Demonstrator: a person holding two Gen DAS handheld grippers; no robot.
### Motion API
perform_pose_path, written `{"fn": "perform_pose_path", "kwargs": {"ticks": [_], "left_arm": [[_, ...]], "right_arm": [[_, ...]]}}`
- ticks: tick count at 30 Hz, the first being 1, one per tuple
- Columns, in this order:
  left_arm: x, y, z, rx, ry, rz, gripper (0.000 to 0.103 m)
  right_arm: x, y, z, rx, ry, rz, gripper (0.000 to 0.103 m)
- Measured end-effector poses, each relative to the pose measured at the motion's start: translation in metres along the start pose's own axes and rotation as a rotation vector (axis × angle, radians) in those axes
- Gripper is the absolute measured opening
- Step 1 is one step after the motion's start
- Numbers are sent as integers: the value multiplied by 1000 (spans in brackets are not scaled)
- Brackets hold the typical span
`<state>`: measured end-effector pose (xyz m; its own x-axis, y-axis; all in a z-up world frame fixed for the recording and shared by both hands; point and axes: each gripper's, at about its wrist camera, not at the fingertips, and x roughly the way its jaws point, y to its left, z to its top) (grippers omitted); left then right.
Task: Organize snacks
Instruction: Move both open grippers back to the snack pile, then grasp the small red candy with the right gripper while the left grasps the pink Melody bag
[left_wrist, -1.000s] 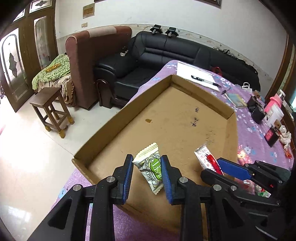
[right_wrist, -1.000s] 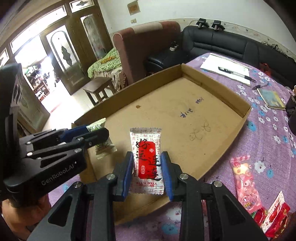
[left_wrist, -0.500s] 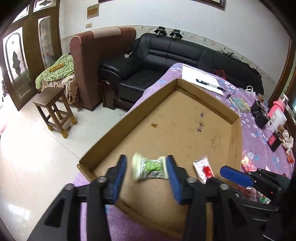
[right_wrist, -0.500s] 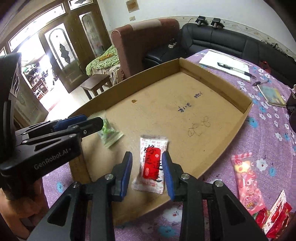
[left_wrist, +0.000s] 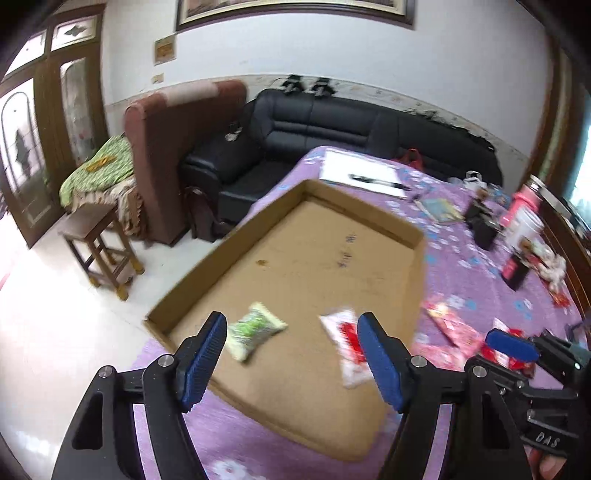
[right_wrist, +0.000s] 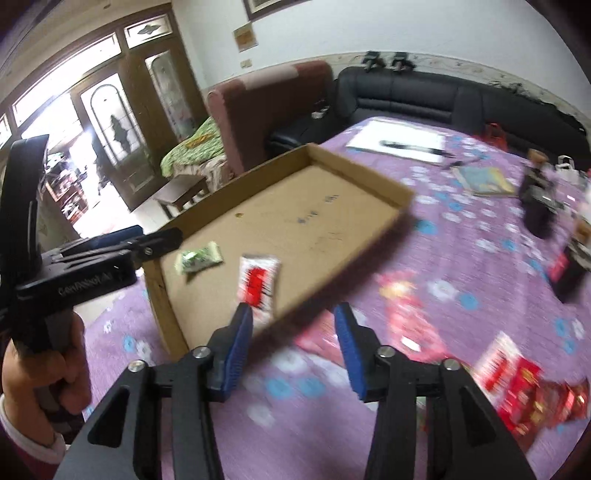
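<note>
A black sofa (left_wrist: 332, 125) is set against a white wall (left_wrist: 295, 55), below a patterned border strip. Above the sofa, the lower edge of a framed picture (left_wrist: 295, 18) is seen. Left of the sofa, a brown armchair (left_wrist: 177, 147) is placed, and left of that a green cloth (left_wrist: 96, 170) is spread over a seat. A wooden stool (left_wrist: 99, 251) stands in front of the cloth on a pale glossy floor (left_wrist: 48, 332). Further left, wooden doors (right_wrist: 110, 125) with patterned glass are brightly backlit by daylight.

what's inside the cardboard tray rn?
Two snacks lie in the cardboard tray: a green packet and a red-and-white packet. The gripper finger covers that packet's edge.
</note>
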<state>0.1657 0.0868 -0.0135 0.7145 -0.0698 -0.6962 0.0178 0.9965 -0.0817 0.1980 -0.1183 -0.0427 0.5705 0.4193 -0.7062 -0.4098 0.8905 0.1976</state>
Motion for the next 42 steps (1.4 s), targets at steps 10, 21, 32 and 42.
{"fn": "perform_pose_path", "kwargs": {"ticks": [10, 21, 32, 42], "left_arm": [[-13, -90, -26, 239, 2, -129, 77], [-12, -137, -50, 354, 10, -150, 77], [4, -136, -67, 354, 66, -153, 77], [34, -155, -52, 454, 122, -141, 77]], "right_arm": [[-61, -73, -55, 84, -5, -112, 49], [-90, -109, -107, 137, 7, -175, 50], [-87, -109, -138, 121, 32, -235, 50], [-77, -106, -136, 104, 48, -224, 50]]}}
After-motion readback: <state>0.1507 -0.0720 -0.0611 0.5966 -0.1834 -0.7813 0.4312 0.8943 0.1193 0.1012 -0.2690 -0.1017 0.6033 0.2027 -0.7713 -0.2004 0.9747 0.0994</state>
